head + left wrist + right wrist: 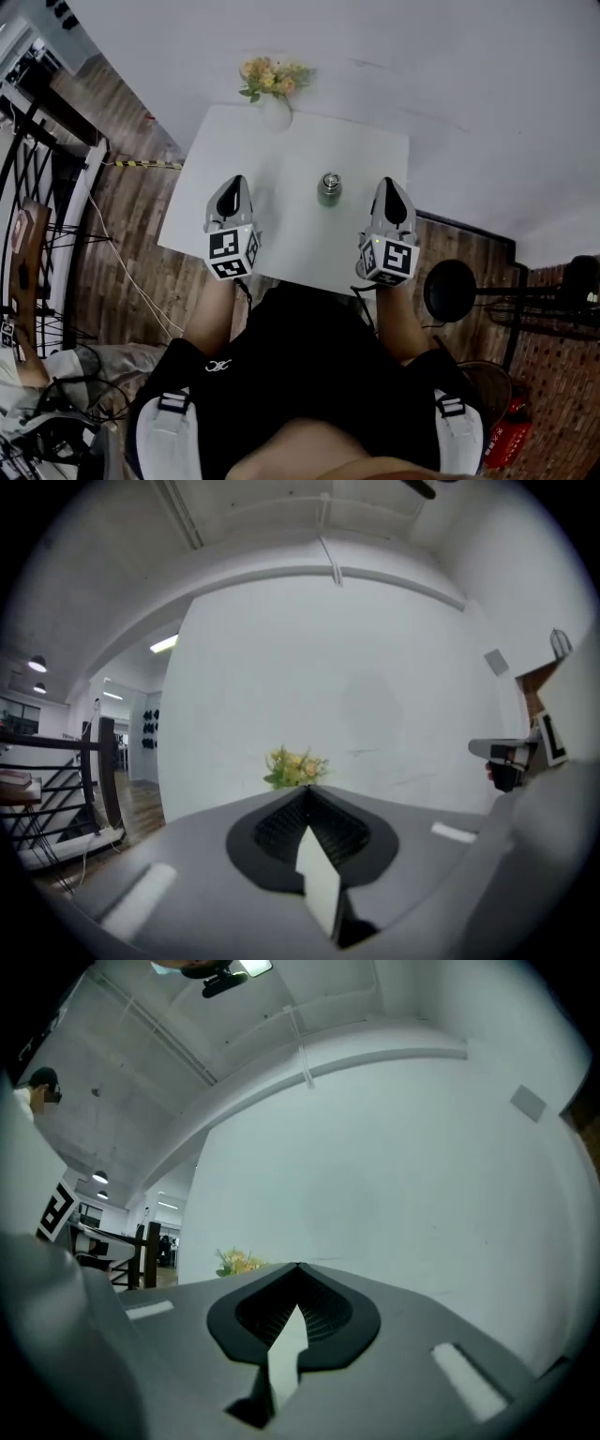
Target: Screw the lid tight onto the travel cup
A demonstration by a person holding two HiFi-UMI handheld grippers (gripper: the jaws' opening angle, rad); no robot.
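Steel-grey and upright, the travel cup (329, 188) stands near the middle of the white surface (281, 150), well apart from both grippers. The left gripper (235, 181) and right gripper (392, 184) flank it on either side, each with jaws clenched together on nothing, both pointing towards the plain wall. A small bunch of flowers (275, 79) sits at the surface's far edge.

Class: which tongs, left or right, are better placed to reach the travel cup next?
Right, probably. In the head view the right tongs sit nearer the travel cup than the left tongs. Both are shut and empty, so either must open first.
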